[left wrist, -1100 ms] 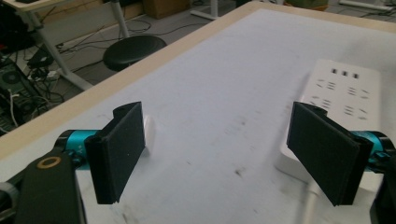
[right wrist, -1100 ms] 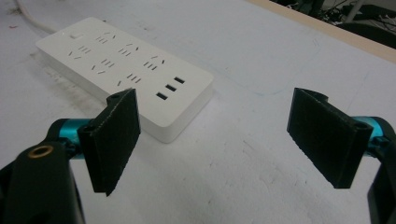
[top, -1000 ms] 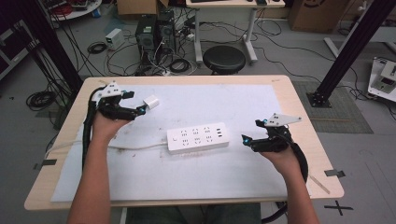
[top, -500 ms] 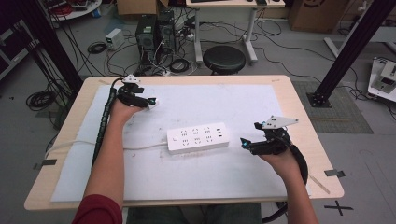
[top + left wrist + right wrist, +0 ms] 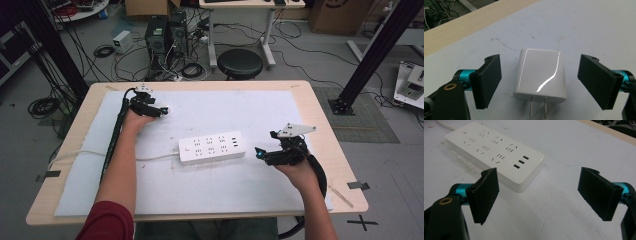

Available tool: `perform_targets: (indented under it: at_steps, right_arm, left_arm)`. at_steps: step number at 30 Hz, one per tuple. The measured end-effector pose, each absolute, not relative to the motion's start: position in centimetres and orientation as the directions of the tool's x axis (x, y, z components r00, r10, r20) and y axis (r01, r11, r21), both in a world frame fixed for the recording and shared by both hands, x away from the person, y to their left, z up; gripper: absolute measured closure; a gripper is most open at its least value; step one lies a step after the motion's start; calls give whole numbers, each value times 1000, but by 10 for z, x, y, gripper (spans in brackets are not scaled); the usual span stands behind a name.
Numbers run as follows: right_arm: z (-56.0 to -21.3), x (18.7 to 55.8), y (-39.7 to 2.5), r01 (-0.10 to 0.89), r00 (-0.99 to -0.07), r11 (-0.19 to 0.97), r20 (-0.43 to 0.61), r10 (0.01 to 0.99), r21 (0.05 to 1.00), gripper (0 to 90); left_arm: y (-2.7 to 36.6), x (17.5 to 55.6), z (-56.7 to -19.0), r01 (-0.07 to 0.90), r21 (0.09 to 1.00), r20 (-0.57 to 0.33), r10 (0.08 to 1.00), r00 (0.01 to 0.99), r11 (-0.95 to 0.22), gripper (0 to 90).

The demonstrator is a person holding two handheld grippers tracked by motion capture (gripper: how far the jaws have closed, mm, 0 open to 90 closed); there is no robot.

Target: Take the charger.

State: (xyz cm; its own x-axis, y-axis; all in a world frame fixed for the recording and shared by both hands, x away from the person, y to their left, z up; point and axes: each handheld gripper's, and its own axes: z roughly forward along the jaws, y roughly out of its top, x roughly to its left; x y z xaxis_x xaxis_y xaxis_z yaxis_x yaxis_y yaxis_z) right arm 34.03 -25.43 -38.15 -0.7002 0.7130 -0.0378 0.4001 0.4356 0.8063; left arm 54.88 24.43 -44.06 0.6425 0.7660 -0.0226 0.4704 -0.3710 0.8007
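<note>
Your left tool (image 5: 539,82) is spread wide around a glossy white two-prong charger block (image 5: 540,75), untouched, up-left of the white power strip (image 5: 212,148). Your right tool (image 5: 539,197) gapes empty beside the strip's right end.

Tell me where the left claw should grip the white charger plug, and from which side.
Grip the white charger plug across its two long smooth side walls, coming from the prong end. It lies flat, prongs toward the left claw, whose open jaws already flank those sides.

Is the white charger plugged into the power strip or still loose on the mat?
Loose. The charger lies flat on the white mat, both prongs bare, between the open jaws of the left gripper; the power strip sits apart.
</note>
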Motion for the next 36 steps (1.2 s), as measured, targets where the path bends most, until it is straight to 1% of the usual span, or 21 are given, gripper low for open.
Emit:
perform_targets:
  at_steps: [8, 10, 13, 16, 22, 32, 35, 36]
  right_arm:
    - [-382, 342, -250, 400, -701, 443, -43, 711, 802, 175]
    - [-382, 343, -250, 393, -706, 449, -50, 707, 802, 175]
    - [-382, 341, -250, 403, -699, 444, -45, 714, 800, 175]
    - [-382, 341, -251, 404, -697, 440, -42, 716, 802, 175]
    - [-382, 341, -252, 403, -698, 441, -42, 715, 802, 176]
    - [-381, 341, -250, 401, -700, 444, -44, 713, 801, 175]
    - [-382, 342, -249, 403, -700, 446, -44, 712, 799, 175]
    - [-382, 342, -249, 403, -700, 446, -44, 712, 799, 175]
  left_arm:
    - [243, 552, -447, 483, 786, -30, 756, 654, -387, 193]
    - [241, 554, -446, 490, 767, -16, 752, 659, -414, 193]
    - [237, 555, -442, 480, 769, -4, 748, 664, -422, 230]
    - [236, 556, -443, 485, 765, -6, 749, 663, -423, 240]
    - [235, 557, -446, 496, 750, -6, 745, 667, -438, 300]
    - [238, 557, -447, 506, 735, -6, 743, 670, -450, 366]
    - [238, 556, -446, 502, 734, -3, 738, 675, -456, 421]
    - [238, 556, -446, 502, 734, -3, 738, 675, -456, 422]
